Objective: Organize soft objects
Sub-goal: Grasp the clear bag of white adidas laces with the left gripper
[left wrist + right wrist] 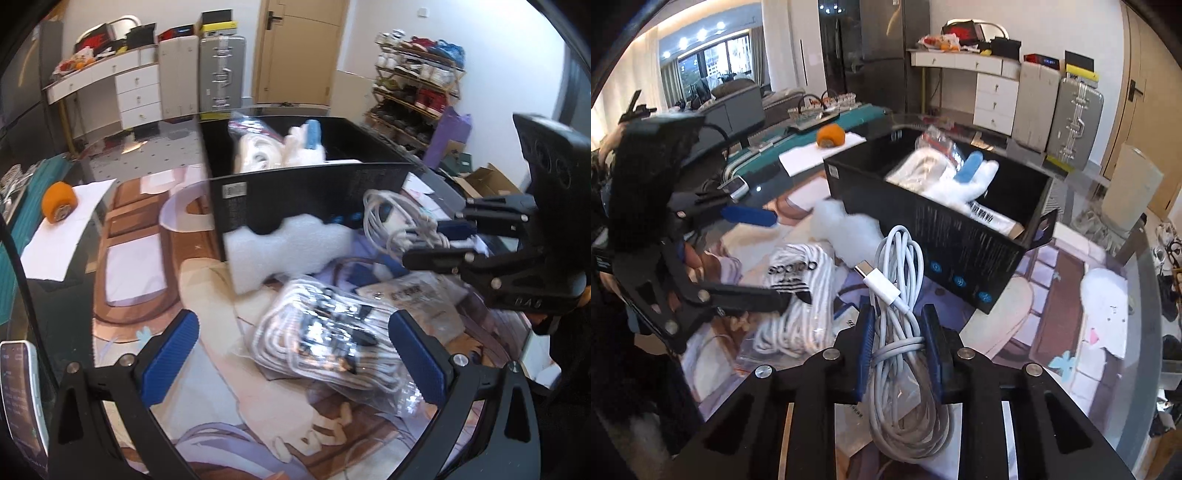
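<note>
Right gripper (897, 354), jaws clamped on a white cable (897, 295), near the black box (960, 236); left gripper (291, 358), jaws apart, hovers over bagged cord (325, 332) on the bench (122, 258).

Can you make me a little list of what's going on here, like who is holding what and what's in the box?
right tongs: shut on the coiled white charging cable
left tongs: open, above the bagged white laces
black box: open top, on the table
inside box: white plush toy with a blue part, plus a bagged white item
beside box: white foam piece
farther off: orange roll on white paper
</note>
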Demonstrator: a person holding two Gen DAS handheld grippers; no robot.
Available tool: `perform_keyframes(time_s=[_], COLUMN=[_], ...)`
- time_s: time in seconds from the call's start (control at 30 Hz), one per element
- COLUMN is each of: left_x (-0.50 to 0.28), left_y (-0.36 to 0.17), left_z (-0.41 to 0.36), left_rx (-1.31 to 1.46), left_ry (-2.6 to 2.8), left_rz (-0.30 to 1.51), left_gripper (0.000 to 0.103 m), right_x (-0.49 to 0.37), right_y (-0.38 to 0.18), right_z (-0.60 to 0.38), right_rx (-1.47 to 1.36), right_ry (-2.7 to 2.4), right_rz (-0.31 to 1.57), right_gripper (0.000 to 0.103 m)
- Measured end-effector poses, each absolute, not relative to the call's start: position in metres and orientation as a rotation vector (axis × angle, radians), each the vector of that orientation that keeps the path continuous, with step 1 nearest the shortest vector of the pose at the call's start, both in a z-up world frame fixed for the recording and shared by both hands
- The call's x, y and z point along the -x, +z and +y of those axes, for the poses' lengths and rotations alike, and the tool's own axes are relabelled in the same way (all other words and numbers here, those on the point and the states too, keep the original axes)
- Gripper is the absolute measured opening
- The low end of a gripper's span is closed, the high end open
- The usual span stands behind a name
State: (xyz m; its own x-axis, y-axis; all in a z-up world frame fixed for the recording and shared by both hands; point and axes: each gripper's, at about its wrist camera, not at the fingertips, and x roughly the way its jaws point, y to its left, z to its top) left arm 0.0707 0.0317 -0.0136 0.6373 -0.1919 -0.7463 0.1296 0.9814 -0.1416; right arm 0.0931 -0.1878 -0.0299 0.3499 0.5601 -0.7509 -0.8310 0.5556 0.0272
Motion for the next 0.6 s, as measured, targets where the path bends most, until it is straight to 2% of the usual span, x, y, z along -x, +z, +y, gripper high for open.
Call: perform_keyframes(time_s=[0.6], left_x=[-0.081], left_y=[-0.023], left_z=[-0.013], left_rx=[-0.119], left_ry=[-0.318], left_rz=[0.923], left_gripper=[0.103], right_x=[-0.09], right_y=[-0.029], right_z=[-0.21], right_rx=[0.335], right_ry=[0.884], right_rz=[0.813], right_gripper=[0.025])
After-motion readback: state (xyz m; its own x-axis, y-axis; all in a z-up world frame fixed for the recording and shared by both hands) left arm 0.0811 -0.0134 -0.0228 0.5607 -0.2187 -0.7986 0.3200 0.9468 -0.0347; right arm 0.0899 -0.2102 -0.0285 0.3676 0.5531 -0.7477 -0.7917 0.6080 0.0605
